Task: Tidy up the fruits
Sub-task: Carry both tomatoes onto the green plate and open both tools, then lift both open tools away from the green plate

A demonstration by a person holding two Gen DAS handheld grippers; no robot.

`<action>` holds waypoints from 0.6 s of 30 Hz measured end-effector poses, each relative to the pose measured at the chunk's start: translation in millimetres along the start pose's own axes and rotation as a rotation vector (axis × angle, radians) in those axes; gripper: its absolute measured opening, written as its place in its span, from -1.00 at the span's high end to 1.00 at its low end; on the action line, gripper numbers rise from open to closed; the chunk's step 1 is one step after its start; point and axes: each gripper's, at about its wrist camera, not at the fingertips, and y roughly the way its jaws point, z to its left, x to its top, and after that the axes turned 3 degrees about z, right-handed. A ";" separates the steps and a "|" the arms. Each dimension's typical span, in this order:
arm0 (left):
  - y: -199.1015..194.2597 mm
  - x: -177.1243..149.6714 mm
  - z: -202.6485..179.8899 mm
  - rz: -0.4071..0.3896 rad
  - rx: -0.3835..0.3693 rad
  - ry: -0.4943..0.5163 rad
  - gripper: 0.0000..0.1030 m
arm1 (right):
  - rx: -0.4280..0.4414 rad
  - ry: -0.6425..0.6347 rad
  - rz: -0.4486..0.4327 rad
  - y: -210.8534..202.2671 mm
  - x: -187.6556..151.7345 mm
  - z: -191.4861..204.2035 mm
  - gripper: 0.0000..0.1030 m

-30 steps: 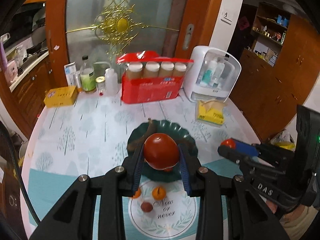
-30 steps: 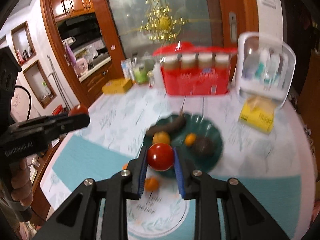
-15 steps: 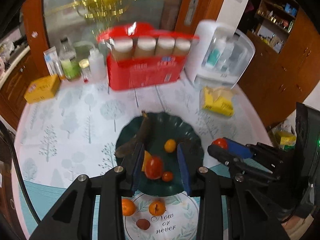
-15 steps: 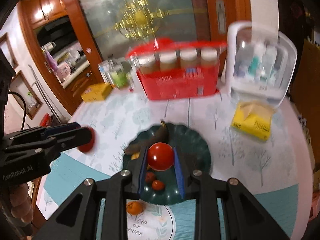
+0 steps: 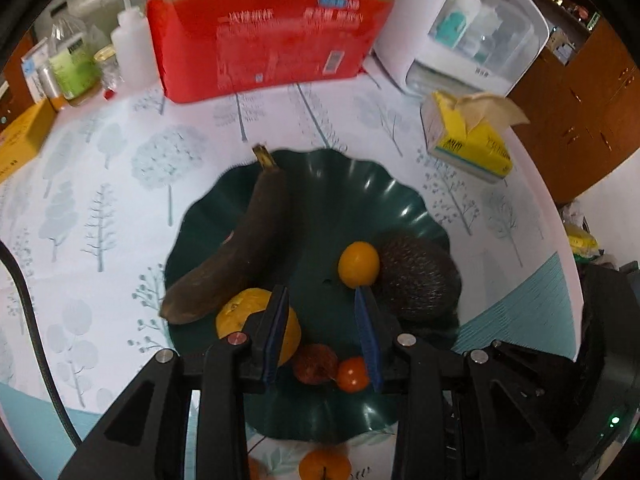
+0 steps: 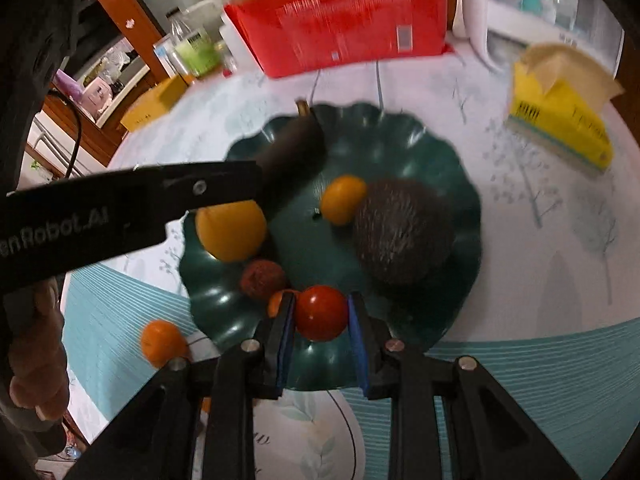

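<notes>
A dark green scalloped plate (image 5: 352, 184) (image 6: 432, 152) holds a blackened banana (image 5: 240, 256), an orange (image 5: 240, 316), a small yellow-orange fruit (image 5: 358, 264), an avocado (image 5: 416, 276), a dark red fruit (image 5: 314, 364) and a small tomato (image 5: 352, 374). My left gripper (image 5: 324, 300) is open and empty just above the plate's middle. My right gripper (image 6: 320, 312) is shut on a red tomato (image 6: 320, 312) over the plate's near rim. The left gripper's body (image 6: 120, 208) crosses the right wrist view.
A red carton pack (image 5: 264, 36), bottles (image 5: 76, 64), a white dispenser box (image 5: 476, 28) and a yellow tissue pack (image 5: 468, 136) stand behind the plate. Small oranges (image 6: 160, 340) (image 5: 324, 464) lie on the round mat in front of it.
My left gripper let go of its tomato onto the plate and opened, then dropped closer to the plate. My right gripper came down to the plate's near rim with its tomato.
</notes>
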 end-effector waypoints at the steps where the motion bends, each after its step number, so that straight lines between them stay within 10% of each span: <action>1: 4.0 -0.7 1.7 0.005 -0.008 0.002 0.26 | -0.012 -0.004 -0.005 2.2 -0.2 0.3 0.49; 7: -7.5 -5.9 3.9 -0.033 -0.026 0.044 -0.40 | -0.005 -0.011 -0.034 2.7 1.6 0.2 0.23; 18: -93.5 -63.5 55.5 -0.120 0.148 -0.021 -0.40 | 0.025 -0.052 -0.083 -19.7 -7.4 10.1 0.23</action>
